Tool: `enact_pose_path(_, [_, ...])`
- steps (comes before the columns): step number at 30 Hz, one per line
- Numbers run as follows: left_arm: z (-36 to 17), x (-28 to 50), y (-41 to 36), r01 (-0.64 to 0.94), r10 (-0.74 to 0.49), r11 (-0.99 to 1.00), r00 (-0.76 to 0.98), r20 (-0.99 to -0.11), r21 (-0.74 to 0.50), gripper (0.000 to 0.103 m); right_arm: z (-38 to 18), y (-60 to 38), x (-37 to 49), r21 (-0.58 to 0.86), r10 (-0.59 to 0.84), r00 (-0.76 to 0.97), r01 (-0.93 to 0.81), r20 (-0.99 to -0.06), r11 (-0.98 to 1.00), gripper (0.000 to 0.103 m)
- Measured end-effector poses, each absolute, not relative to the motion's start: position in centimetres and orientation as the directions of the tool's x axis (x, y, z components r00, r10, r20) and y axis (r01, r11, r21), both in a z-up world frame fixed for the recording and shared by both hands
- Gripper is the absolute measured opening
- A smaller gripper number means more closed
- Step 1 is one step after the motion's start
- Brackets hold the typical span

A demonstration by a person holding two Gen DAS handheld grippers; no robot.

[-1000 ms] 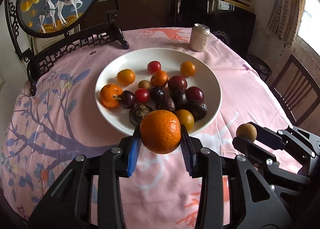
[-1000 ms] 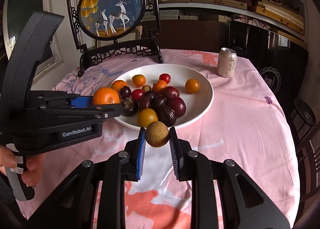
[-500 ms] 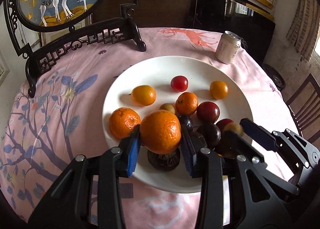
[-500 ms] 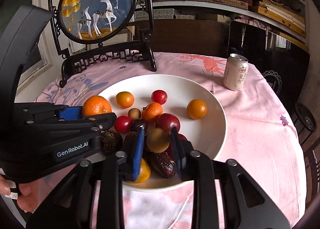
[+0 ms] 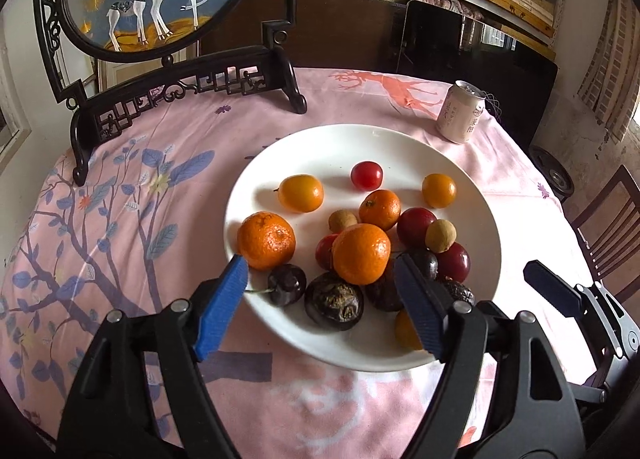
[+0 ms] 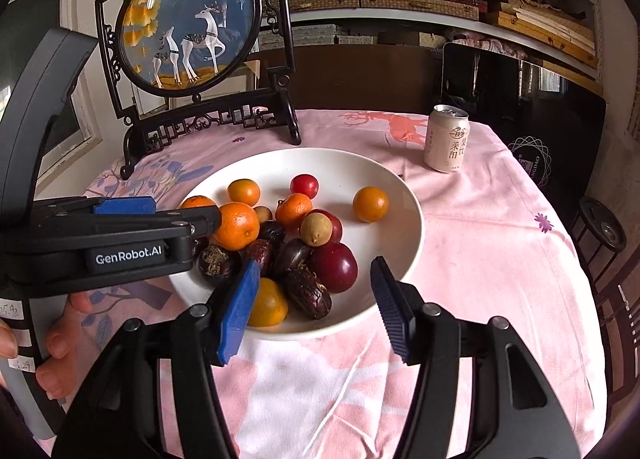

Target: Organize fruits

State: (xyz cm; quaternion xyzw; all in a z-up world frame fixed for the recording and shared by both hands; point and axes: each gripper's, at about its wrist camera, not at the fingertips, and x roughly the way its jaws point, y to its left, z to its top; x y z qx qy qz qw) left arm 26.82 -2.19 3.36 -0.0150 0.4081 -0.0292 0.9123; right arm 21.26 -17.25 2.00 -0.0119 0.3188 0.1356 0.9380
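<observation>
Both fruits have left the tongs since the earlier frames. Left tongs (image 5: 320, 299): jaws opening, standing wide, pads clear of the large orange (image 5: 361, 253), which now rests on the heap just ahead of them and between their tips. Right tongs (image 6: 316, 299): jaws opening, nothing pressed between them; the tan longan (image 6: 315, 229) sits on top of the dark plums just beyond their tips. White plate (image 5: 320, 143) lies under and ahead of both tongs, carrying all visible fruit: oranges, kumquats, cherry tomatoes, plums, wrinkled dark fruit. Pink table (image 5: 160, 219) spreads around it. Drink can (image 6: 445, 139) stands well beyond, to the right. Judgement: two more fruits delivered; no loose fruit in view.
</observation>
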Motion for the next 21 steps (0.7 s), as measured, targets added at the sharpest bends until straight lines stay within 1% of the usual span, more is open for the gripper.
enact_pose_path(2, [3.6, 25.8, -2.1, 0.044, -0.065, 0.998, 0.673, -0.737, -0.048, 0.083, 2.2, -17.1, 20.2, 0.05, 0.242, 0.764, -0.266, -0.598, 0.963, 0.059])
enact_pose_path(5, [4.0, 24.2, -2.1, 0.048, -0.06, 0.998, 0.688, -0.724, -0.037, 0.09, 2.2, -16.8, 18.6, 0.04, 0.239, 0.763, -0.27, -0.6, 0.962, 0.064])
enact_pose_path(9, [4.5, 22.0, -1.7, 0.043, -0.045, 0.999, 0.706, -0.707, -0.02, 0.094, 1.9, -16.3, 16.9, 0.031, 0.226, 0.743, -0.266, -0.63, 0.963, 0.064])
enact_pose_path(13, [4.5, 20.0, -1.3, 0.051, -0.059, 0.998, 0.706, -0.706, -0.033, 0.096, 1.7, -16.0, 15.5, 0.031, 0.212, 0.73, -0.253, -0.65, 0.967, 0.065])
enact_pose_path(16, [4.3, 18.7, -1.3, 0.061, -0.051, 0.998, 0.709, -0.703, -0.011, 0.097, 1.6, -16.0, 14.5, 0.041, 0.205, 0.729, -0.236, -0.653, 0.971, 0.074])
enact_pose_path(21, [3.7, 16.7, -0.6, 0.068, -0.057, 0.998, 0.696, -0.715, -0.014, 0.097, 1.4, -15.6, 13.0, 0.036, 0.188, 0.73, -0.219, -0.657, 0.975, 0.075])
